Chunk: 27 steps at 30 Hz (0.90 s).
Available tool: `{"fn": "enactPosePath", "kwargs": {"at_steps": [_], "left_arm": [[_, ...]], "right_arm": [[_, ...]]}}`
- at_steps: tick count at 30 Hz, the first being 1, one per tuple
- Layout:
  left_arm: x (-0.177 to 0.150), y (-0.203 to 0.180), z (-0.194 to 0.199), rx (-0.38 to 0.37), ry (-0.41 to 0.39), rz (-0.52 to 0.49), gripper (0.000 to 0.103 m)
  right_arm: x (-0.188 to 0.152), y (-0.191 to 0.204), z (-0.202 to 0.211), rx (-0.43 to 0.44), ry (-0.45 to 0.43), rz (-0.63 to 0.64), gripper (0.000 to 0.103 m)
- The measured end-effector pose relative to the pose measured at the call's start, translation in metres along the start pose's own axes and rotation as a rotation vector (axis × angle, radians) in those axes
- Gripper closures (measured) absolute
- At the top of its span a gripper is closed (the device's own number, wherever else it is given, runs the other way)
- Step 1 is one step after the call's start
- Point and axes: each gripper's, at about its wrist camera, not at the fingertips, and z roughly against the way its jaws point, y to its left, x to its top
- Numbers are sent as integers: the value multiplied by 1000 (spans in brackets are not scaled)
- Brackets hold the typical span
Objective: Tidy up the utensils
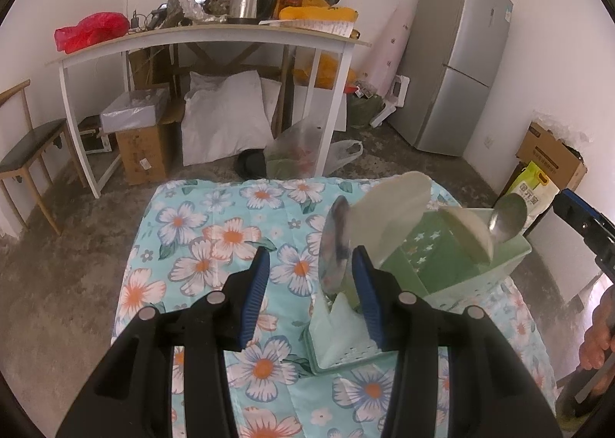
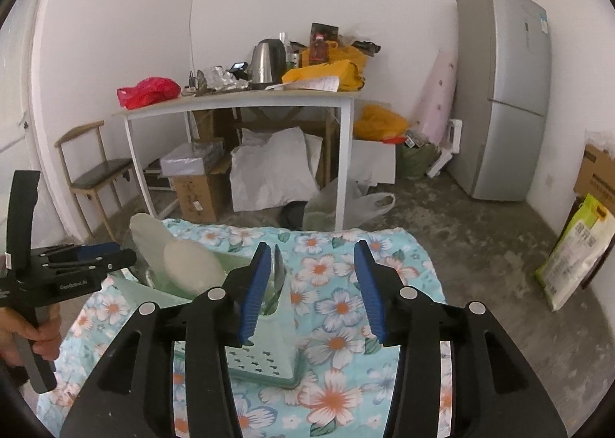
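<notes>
On the flower-print tablecloth [image 1: 215,242], the left gripper [image 1: 309,276] hangs with jaws apart, nothing between them, its right pad just beside the pale green perforated plastic utensil holder [image 1: 496,268], probably to steady it. In the holder stand a glossy steel ladle [image 1: 333,245], broad pale plastic scoops and a steel spoon [image 1: 507,220]. The right gripper [image 2: 313,284] is released and empty, a steel utensil [image 2: 278,267] in the holder by its left pad.

left gripper body [image 2: 73,286]: I read "GenRobot.AI", white on black, left of my right claw
yellow-green bag [image 2: 576,257]: large print, far right of right claw, can't read it
cardboard box [image 1: 553,157]: print unreadable
</notes>
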Motion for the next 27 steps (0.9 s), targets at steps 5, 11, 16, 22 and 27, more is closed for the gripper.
{"fn": "enactPosePath", "kwargs": {"at_steps": [5,11,16,22,27], "left_arm": [[2,-2,5,-7,-11,3,60],[3,-3,10,-10,-29,-6,60],[8,-3,3,5,-19,17,60],[5,1,-8,8,26,47,60],[4,5,-8,4,24,55,60]], "right_arm": [[1,7,5,37,-9,7,57],[6,17,7,140,6,26,49],[10,50,-10,275,87,165,43],[14,81,-55,302,218,299,52],[16,78,-63,253,216,277,78]]}}
